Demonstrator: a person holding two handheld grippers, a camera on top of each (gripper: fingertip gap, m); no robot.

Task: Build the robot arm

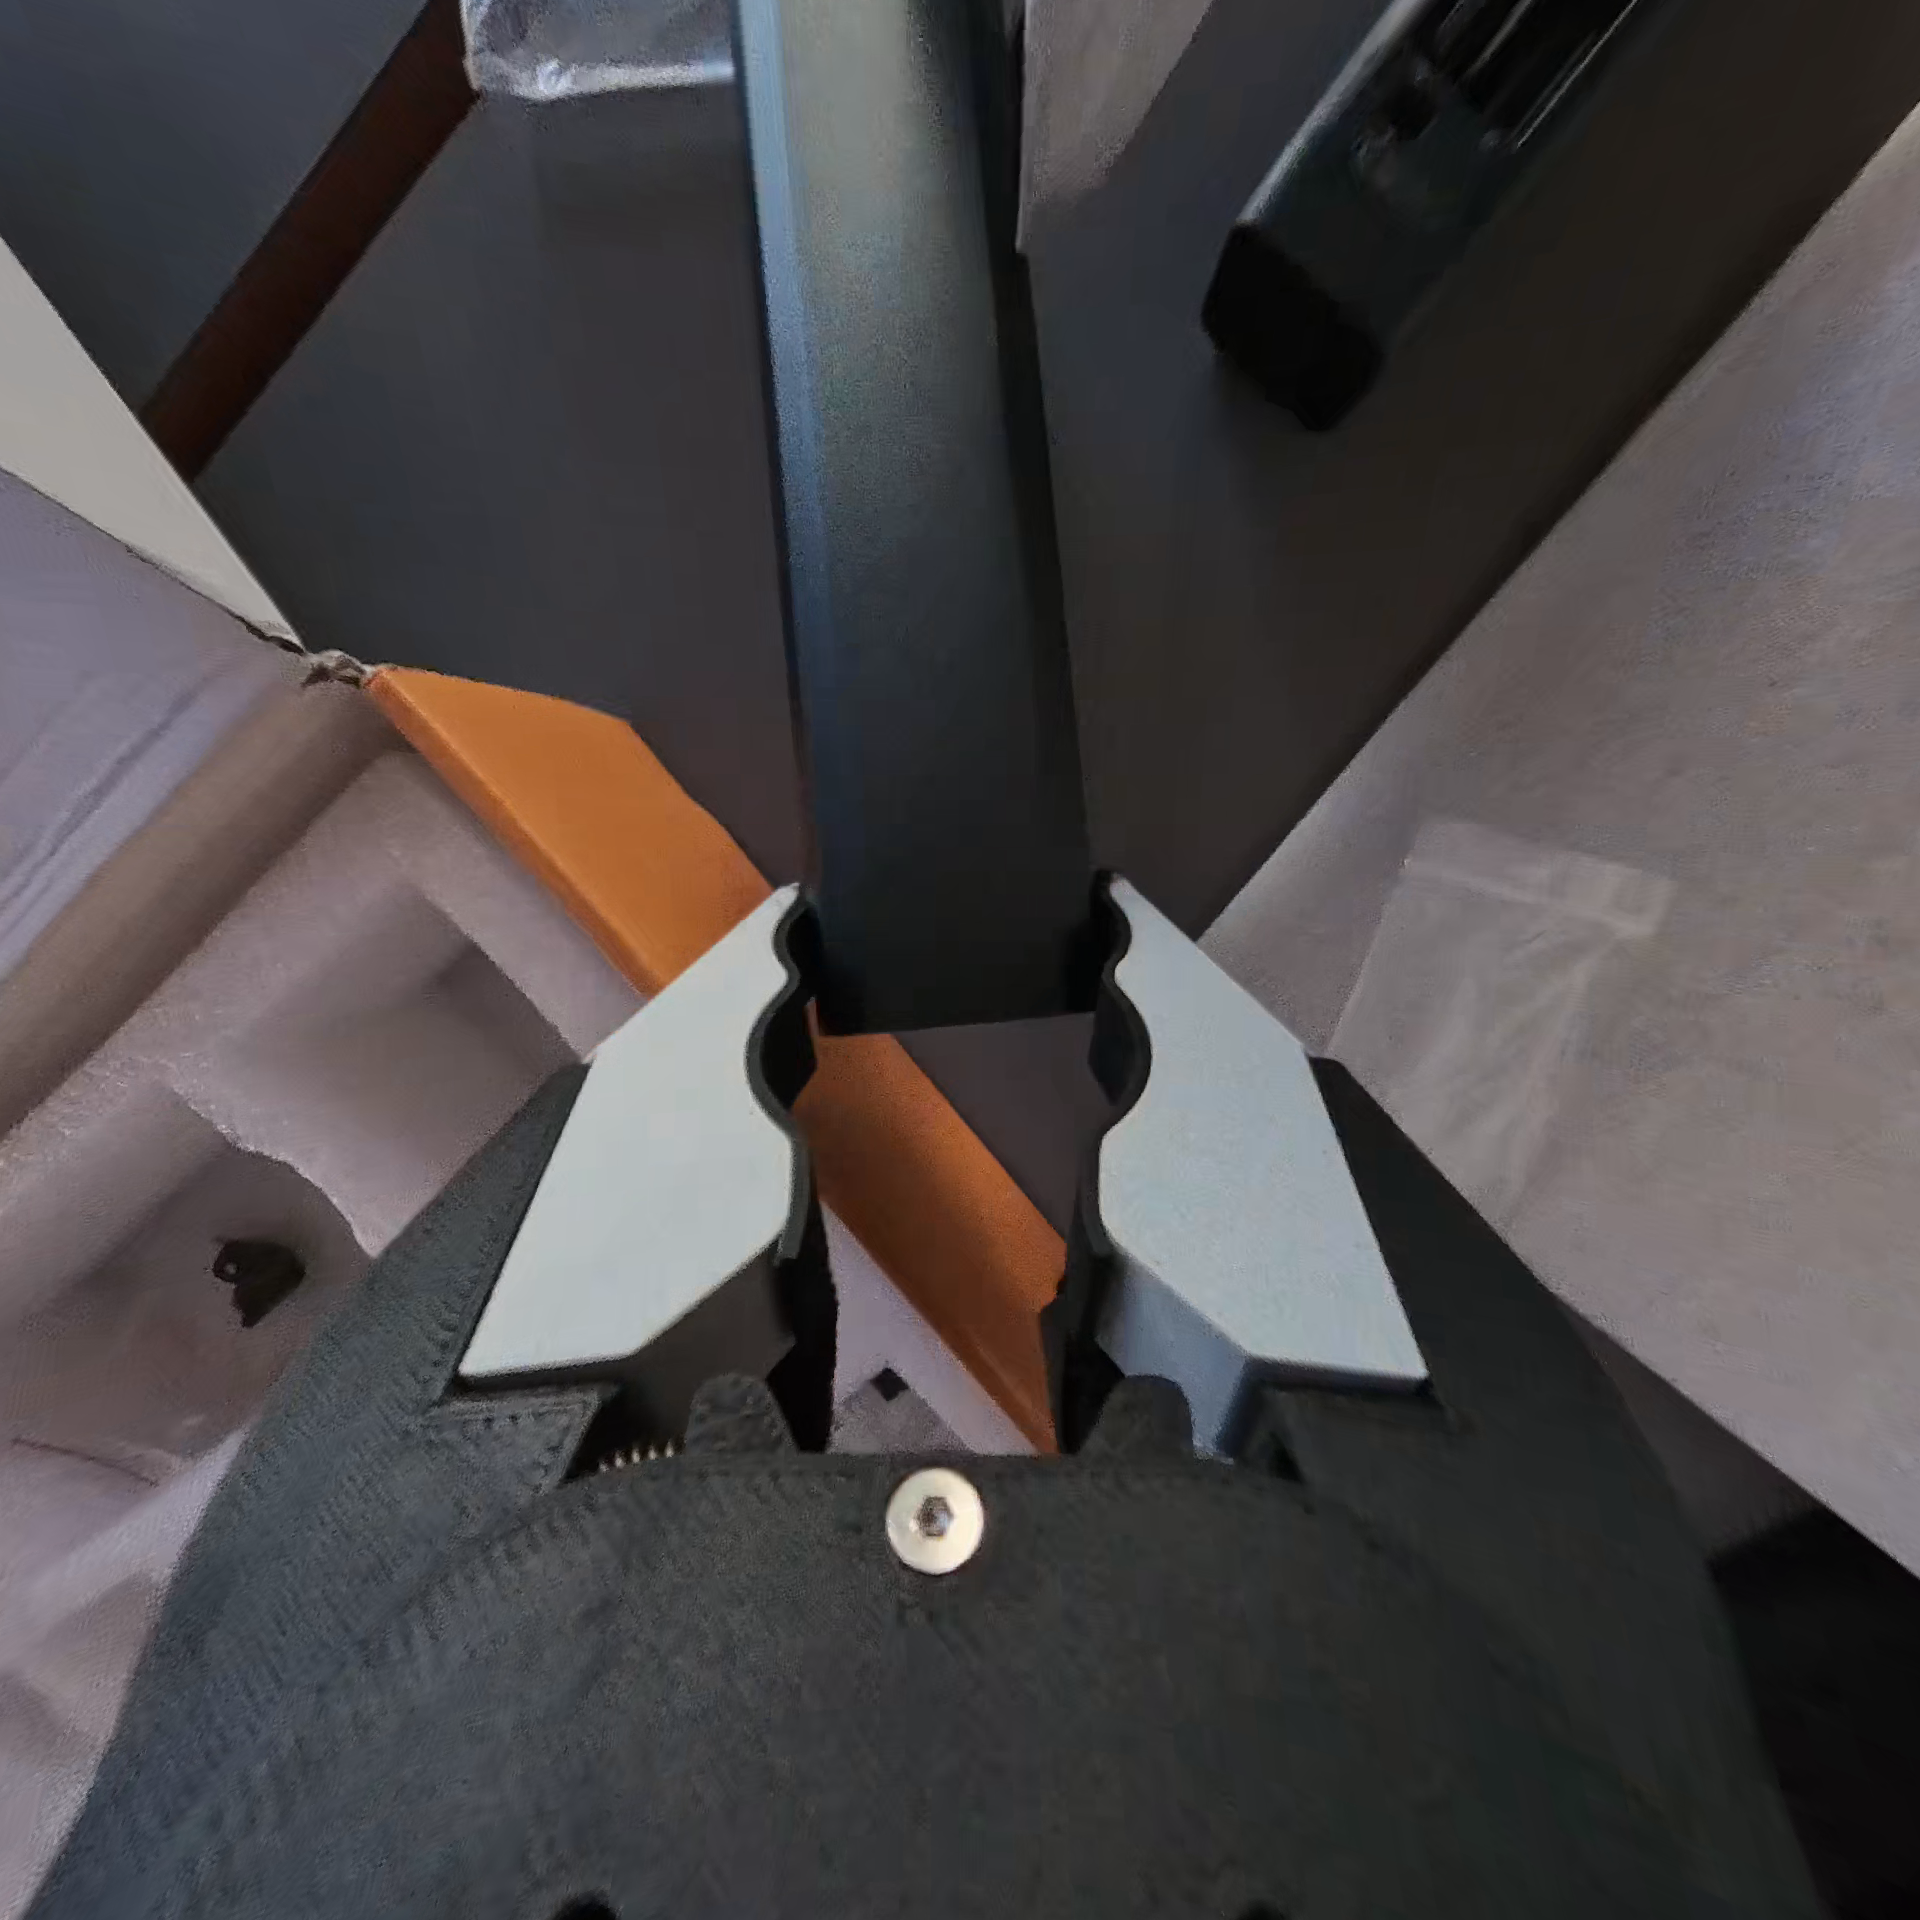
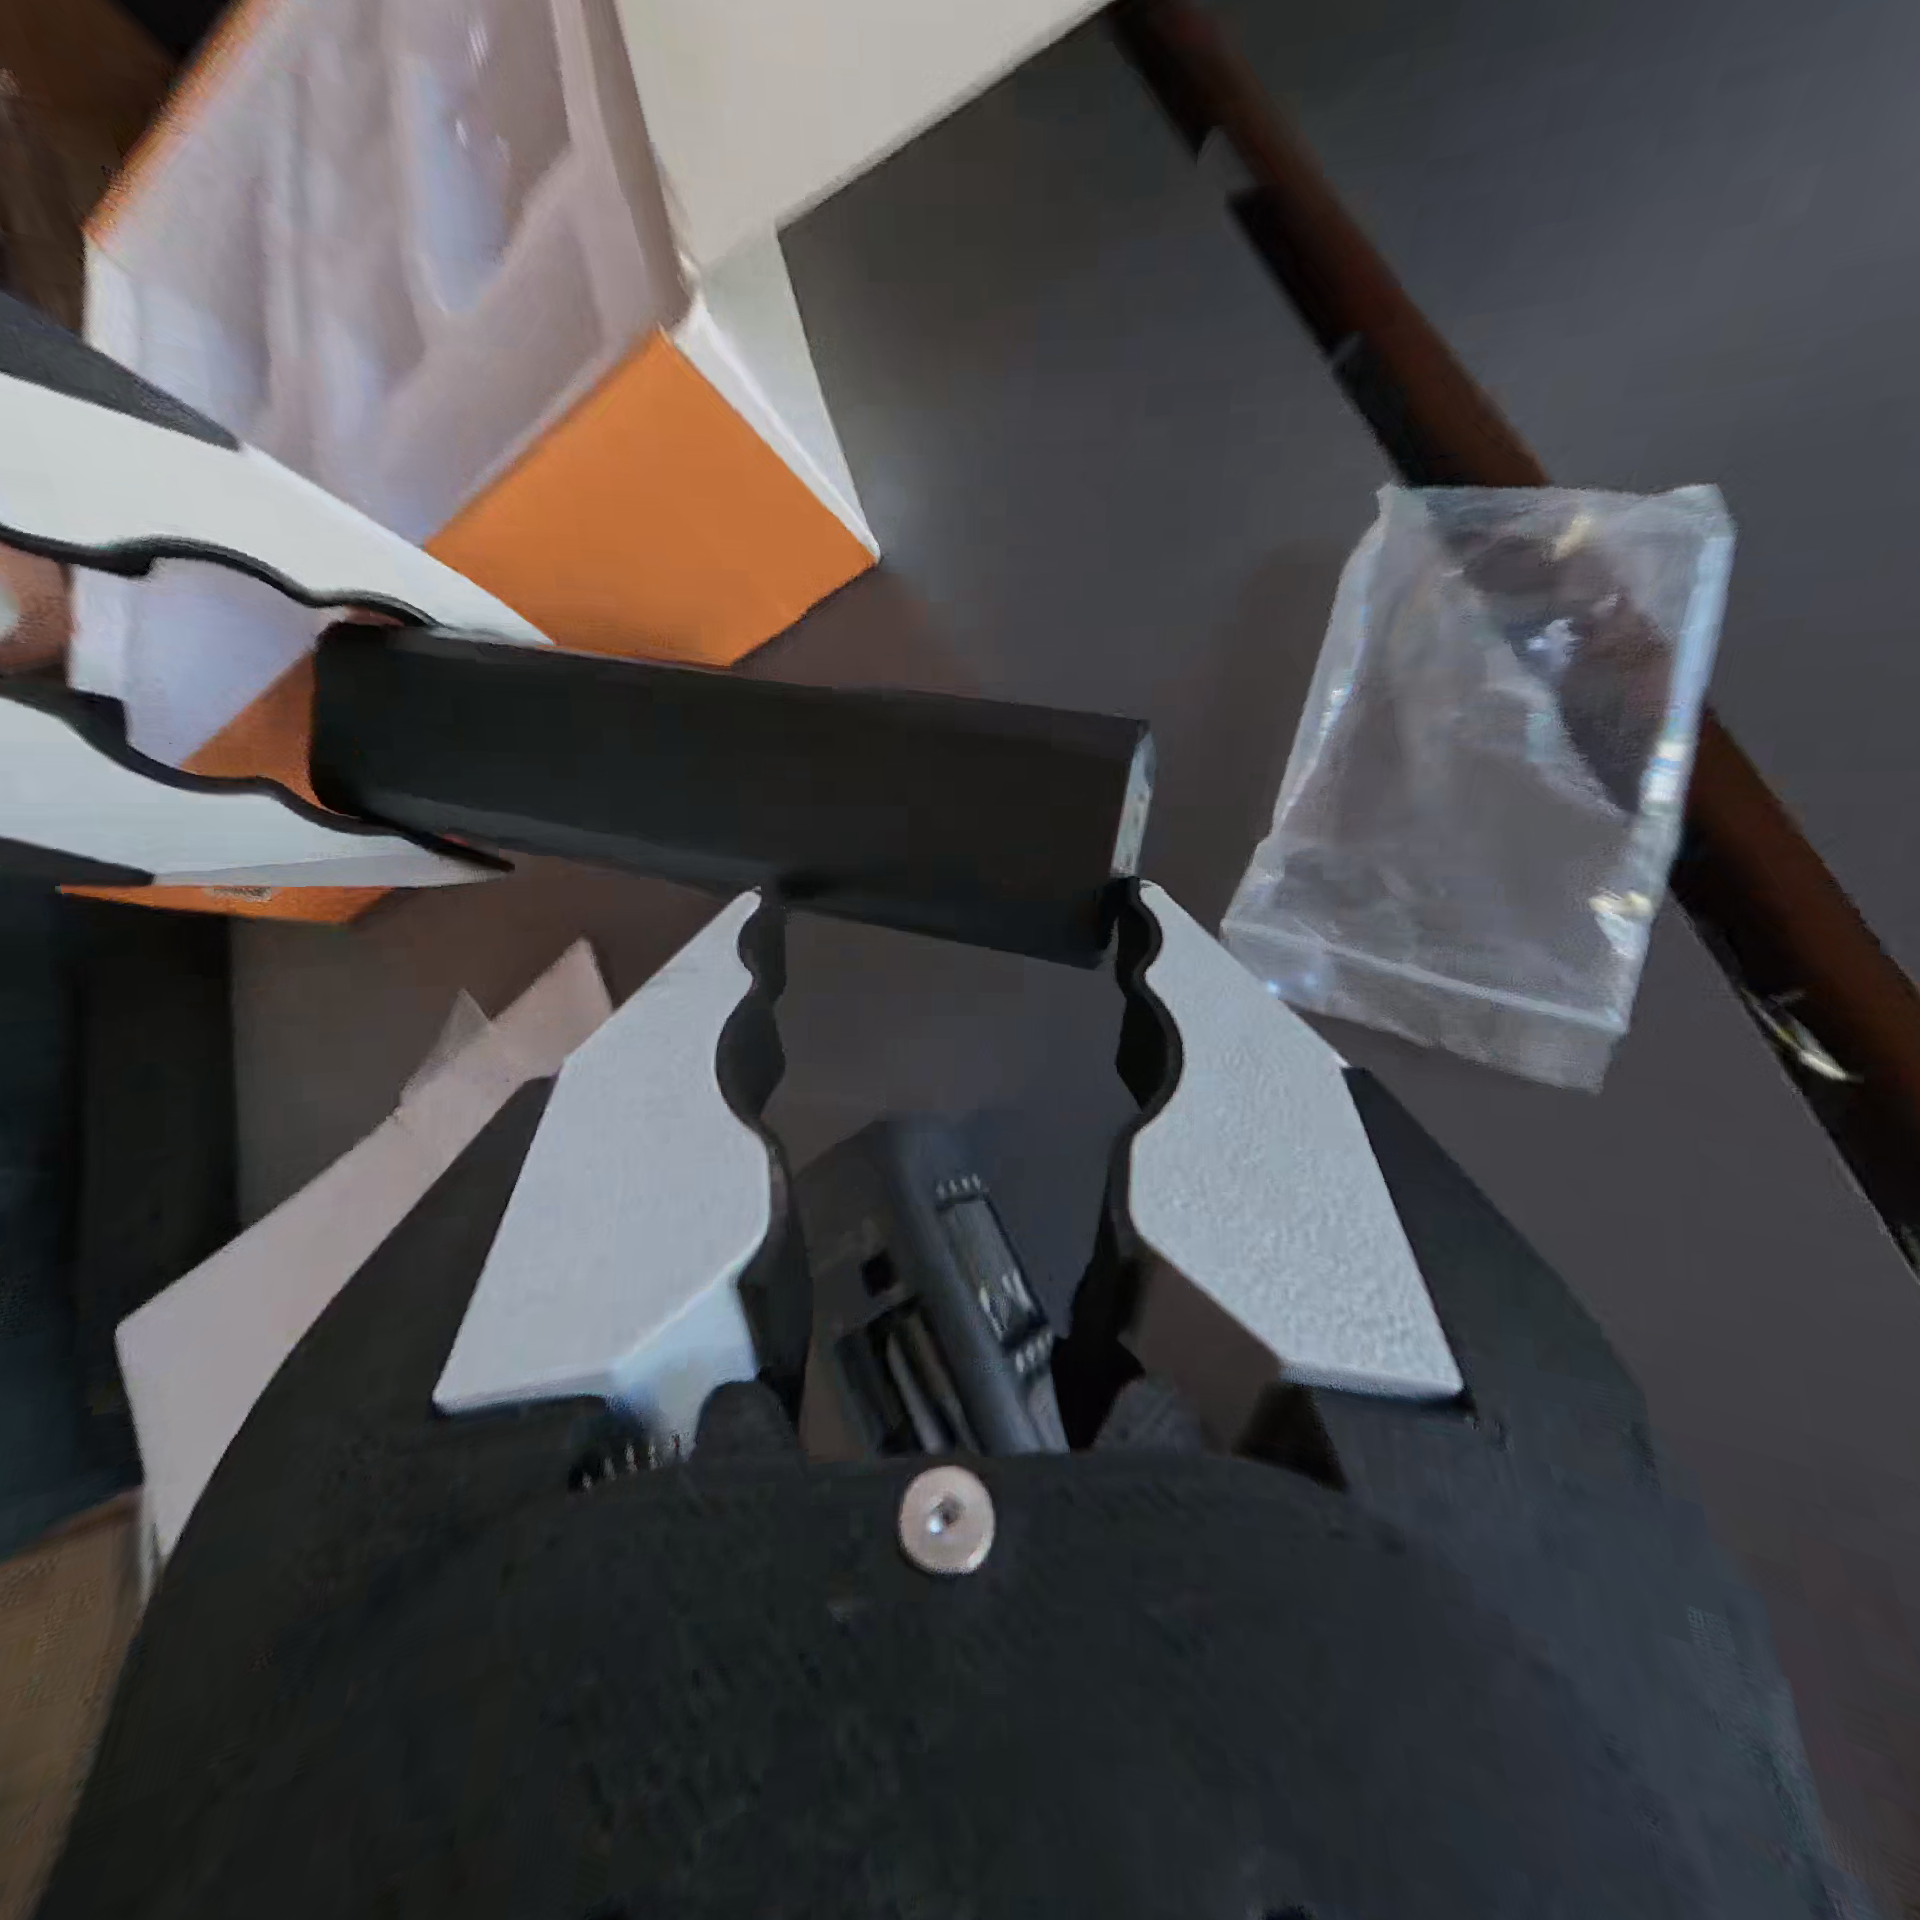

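Where the bar sits: its near end is clamped in the left gripper, and it juts far out over the table.
Right gripper: jaws apart, tips at the bar's far end; contact unclear.
Below it: black device.
Right: clear bag.
Left: orange box.
Grip: an end-hold gives a long lever, so I judge a firm squeeze wise.

Left claw: seen from behind in its own view, pointed forward; the jaws are pressed on both sides of a black bar.
Right claw: the jaws are held apart, and only the tips are set against the same bar.
Left claw in the right view: entered from the left edge.
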